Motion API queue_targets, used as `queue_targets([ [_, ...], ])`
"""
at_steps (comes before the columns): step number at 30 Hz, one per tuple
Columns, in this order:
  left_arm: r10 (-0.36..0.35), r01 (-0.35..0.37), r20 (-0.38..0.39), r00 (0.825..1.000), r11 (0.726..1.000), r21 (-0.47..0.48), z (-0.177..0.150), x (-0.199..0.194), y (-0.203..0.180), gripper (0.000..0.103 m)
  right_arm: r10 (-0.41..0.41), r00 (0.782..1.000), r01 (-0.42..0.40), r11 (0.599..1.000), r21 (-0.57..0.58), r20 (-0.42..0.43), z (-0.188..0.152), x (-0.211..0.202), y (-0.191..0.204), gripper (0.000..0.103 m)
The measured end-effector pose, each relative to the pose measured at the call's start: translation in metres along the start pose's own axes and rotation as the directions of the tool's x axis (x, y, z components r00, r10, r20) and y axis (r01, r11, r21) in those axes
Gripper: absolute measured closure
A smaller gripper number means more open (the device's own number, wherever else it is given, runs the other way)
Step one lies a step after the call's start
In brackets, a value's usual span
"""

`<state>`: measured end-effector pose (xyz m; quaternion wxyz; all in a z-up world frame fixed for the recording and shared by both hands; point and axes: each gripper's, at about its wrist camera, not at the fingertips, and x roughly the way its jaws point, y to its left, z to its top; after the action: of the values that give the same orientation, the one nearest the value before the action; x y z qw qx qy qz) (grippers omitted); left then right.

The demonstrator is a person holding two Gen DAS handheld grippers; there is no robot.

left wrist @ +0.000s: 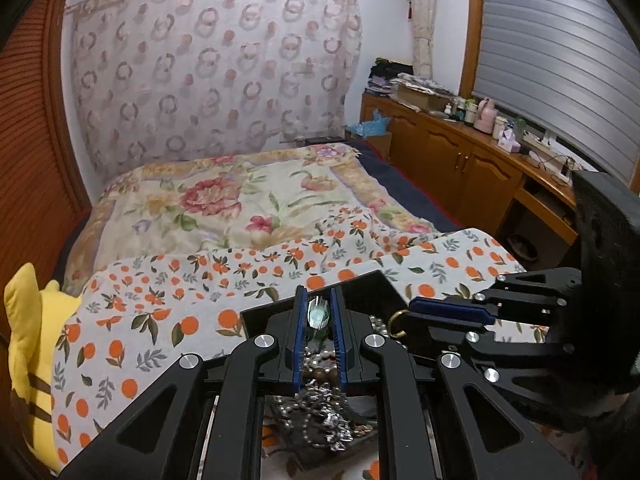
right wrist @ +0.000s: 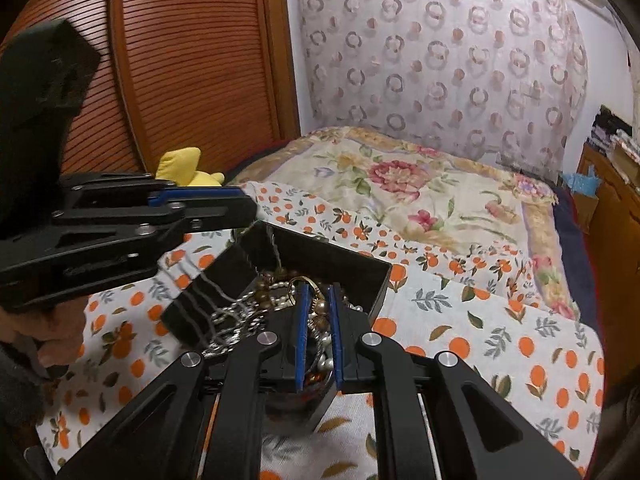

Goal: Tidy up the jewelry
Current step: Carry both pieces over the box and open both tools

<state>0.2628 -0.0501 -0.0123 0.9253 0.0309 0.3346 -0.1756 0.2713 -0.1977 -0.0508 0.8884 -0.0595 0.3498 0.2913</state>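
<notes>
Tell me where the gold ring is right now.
The gold ring hangs from the right gripper tip, at the right of the left wrist view, just above the black jewelry box on the orange-print bedspread.

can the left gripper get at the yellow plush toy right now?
Probably not. The left gripper is shut on a clear bead over the black jewelry box, so its fingers are occupied. The yellow plush toy lies off to its left at the bed's edge, with nothing between.
</notes>
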Motion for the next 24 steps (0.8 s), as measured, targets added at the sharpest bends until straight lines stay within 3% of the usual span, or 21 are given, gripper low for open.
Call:
queue_targets([
  [9, 0.034, -0.034, 0.002, 0.999, 0.999, -0.019, -0.015, -0.008, 0.011, 0.07, 0.028, 1.0, -0.028, 0.998, 0.063, 0.008, 0.001, 0.014, -0.012, 0.09],
  [12, 0.059, -0.059, 0.015, 0.998, 0.998, -0.015, -0.022, -0.017, 0.01, 0.057, 0.012, 1.0, -0.013, 0.998, 0.063, 0.017, -0.001, 0.008, -0.009, 0.09],
  [13, 0.067, -0.067, 0.018, 0.998, 0.998, -0.015, -0.024, -0.02, 0.009, 0.045, 0.004, 1.0, -0.005, 0.998, 0.065, 0.023, -0.003, 0.005, -0.007, 0.089],
  [14, 0.081, -0.081, 0.023, 0.996, 0.997, -0.014, -0.027, -0.023, 0.008, 0.033, -0.001, 1.0, -0.001, 0.998, 0.069, 0.029, -0.004, 0.0, -0.007, 0.083],
  [16, 0.108, -0.108, 0.033, 0.994, 0.994, -0.006, -0.031, -0.03, 0.005, 0.024, -0.016, 0.998, 0.011, 0.996, 0.084, 0.053, -0.008, -0.012, -0.004, 0.072],
  [20, 0.147, -0.147, 0.044, 0.988, 0.989, 0.002, -0.042, -0.045, -0.003, 0.012, -0.048, 0.995, 0.038, 0.993, 0.115, 0.084, -0.016, -0.034, -0.001, 0.054],
  [24, 0.17, -0.169, 0.051, 0.984, 0.985, -0.015, -0.053, -0.062, -0.01, 0.008, -0.083, 0.99, 0.068, 0.989, 0.129, 0.116, -0.03, -0.06, 0.007, 0.035],
])
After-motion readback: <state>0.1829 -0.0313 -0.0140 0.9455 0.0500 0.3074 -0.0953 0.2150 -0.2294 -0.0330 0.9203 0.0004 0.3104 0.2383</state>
